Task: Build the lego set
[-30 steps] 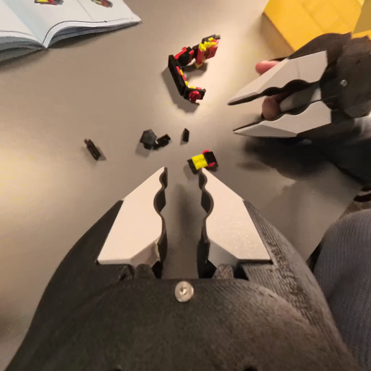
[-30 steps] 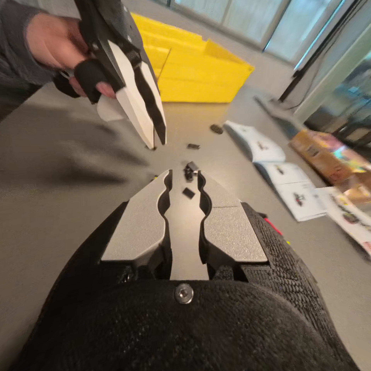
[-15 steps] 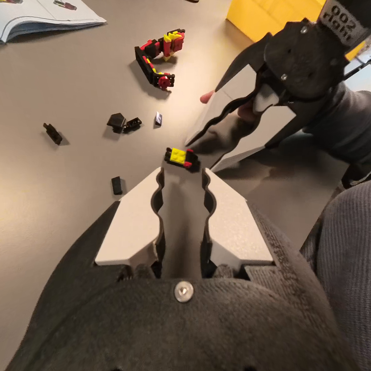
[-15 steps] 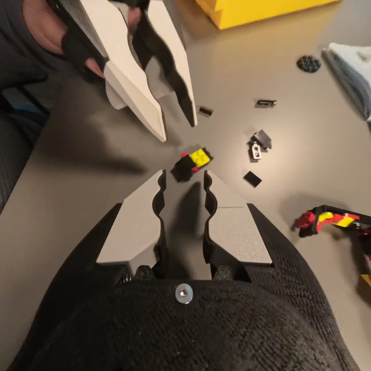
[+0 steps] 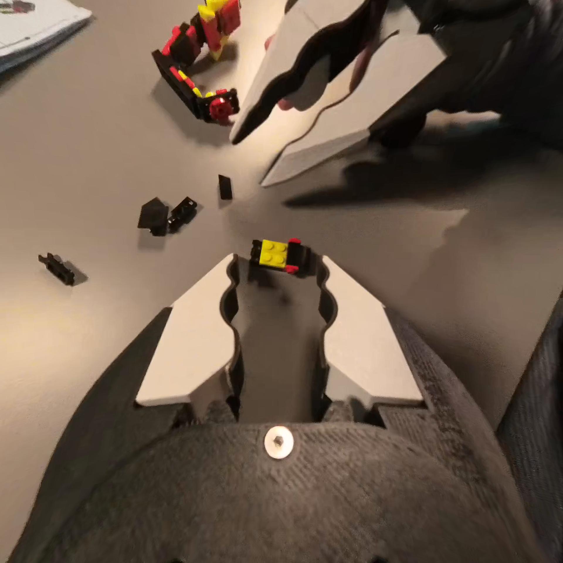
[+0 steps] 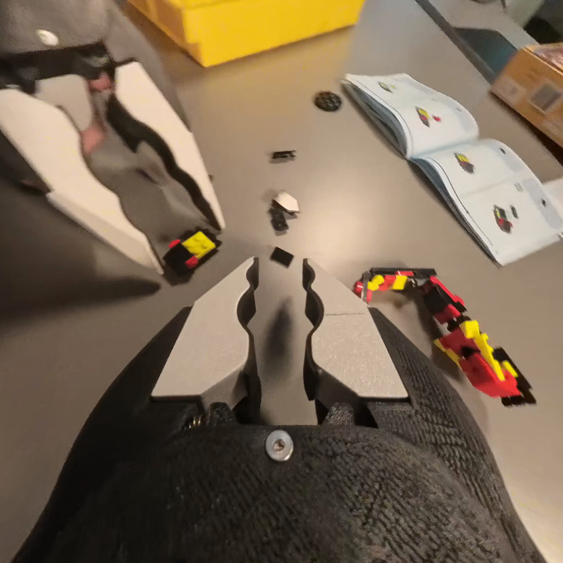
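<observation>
A small yellow, black and red lego piece (image 5: 272,255) lies on the grey table, right between the tips of my left gripper (image 5: 277,259), which is open around it. In the right wrist view the same piece (image 6: 195,246) sits between the left gripper's fingertips (image 6: 190,249). My right gripper (image 6: 279,260) is open and empty, with a flat black tile (image 6: 281,256) just ahead of its tips. In the left wrist view the right gripper (image 5: 248,161) hovers near the larger red, yellow and black build (image 5: 198,70), which also shows in the right wrist view (image 6: 441,320).
Loose black pieces (image 5: 154,213) lie left of the small piece, one further left (image 5: 58,268). An open instruction booklet (image 6: 451,152), a round black part (image 6: 327,100), a yellow bin (image 6: 259,24) and a cardboard box (image 6: 533,91) stand at the far side. The gap from one gripper's tips to the other's is roughly 6 cm.
My left gripper has opened wider and come down around the small yellow piece. My right gripper has swung away from that piece toward the black tile and the larger build.
</observation>
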